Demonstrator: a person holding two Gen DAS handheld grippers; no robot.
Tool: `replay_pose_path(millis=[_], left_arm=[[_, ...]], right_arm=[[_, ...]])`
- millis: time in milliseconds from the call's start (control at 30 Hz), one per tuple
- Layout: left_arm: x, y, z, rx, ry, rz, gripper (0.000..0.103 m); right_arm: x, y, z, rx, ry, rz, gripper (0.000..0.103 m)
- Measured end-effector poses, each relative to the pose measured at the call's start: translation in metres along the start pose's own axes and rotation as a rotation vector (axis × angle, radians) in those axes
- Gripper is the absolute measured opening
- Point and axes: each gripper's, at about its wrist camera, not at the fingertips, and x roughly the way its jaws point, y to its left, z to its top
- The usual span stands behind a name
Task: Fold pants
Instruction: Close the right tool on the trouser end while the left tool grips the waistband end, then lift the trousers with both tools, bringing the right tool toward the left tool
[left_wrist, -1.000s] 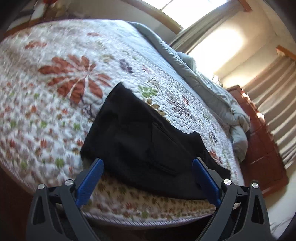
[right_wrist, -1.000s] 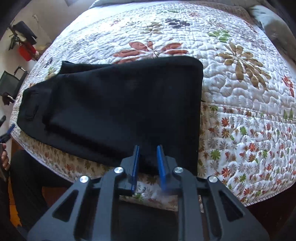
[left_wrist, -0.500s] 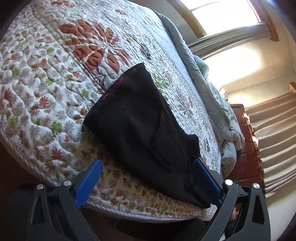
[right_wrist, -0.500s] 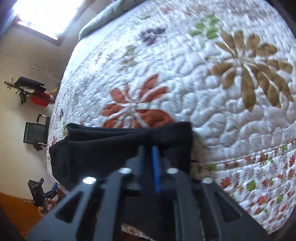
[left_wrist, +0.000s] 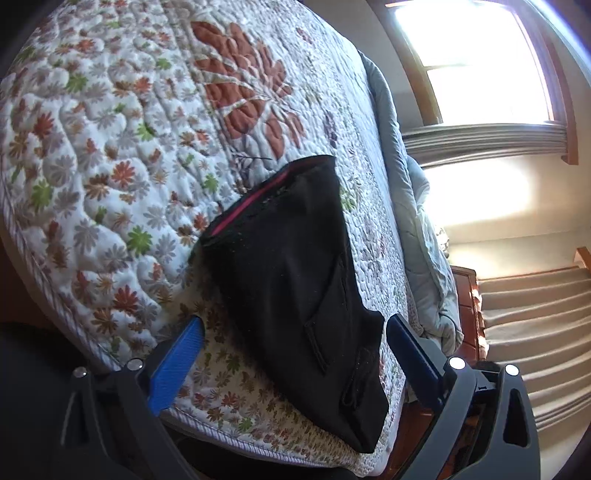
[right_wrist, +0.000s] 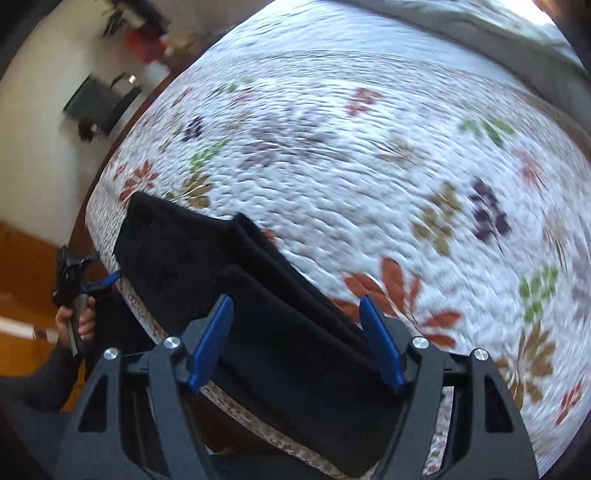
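Observation:
Black pants (left_wrist: 295, 280) lie folded on a floral quilt (left_wrist: 110, 147) near the bed's front edge. A back pocket and a pink inner waistband show in the left wrist view. My left gripper (left_wrist: 295, 332) is open and empty, its blue fingers (left_wrist: 177, 362) on either side of the near end of the pants. In the right wrist view the pants (right_wrist: 236, 280) show stacked folded layers. My right gripper (right_wrist: 295, 332) is open and empty, just above the folded stack. The left gripper (right_wrist: 99, 286) also shows there, held by a hand at the far end.
A grey duvet (left_wrist: 417, 236) is bunched along the far side of the bed. A wooden dresser (left_wrist: 465, 310) and curtains (left_wrist: 532, 332) stand beyond it. A black chair (right_wrist: 96, 103) and red items stand by the wall. The quilt (right_wrist: 369, 147) stretches wide behind the pants.
My right gripper was shut on the pants' edge, carried it over the stack, and has now opened and let go. My left gripper stayed open and shifted closer along the pants.

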Motion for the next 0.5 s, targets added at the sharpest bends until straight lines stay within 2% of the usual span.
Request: replay_pose_path(millis=[100, 200, 333, 500], left_arm=[[0.005, 0.006, -0.001, -0.020, -0.009, 0.016, 0.099], [0.010, 0.005, -0.002, -0.027, -0.027, -0.009, 0.099], [0.023, 0.000, -0.004, -0.033, -0.028, -0.014, 0.099], [0.033, 0.007, -0.001, -0.062, -0.043, -0.011, 0.099]], right_arm=[[0.018, 0.040, 0.031, -0.112, 0.065, 0.037, 0.077], [0.049, 0.094, 0.068, -0.240, 0.148, 0.089, 0.079], [0.087, 0.148, 0.105, -0.372, 0.250, 0.078, 0.081], [0.130, 0.199, 0.133, -0.493, 0.346, 0.055, 0.081]])
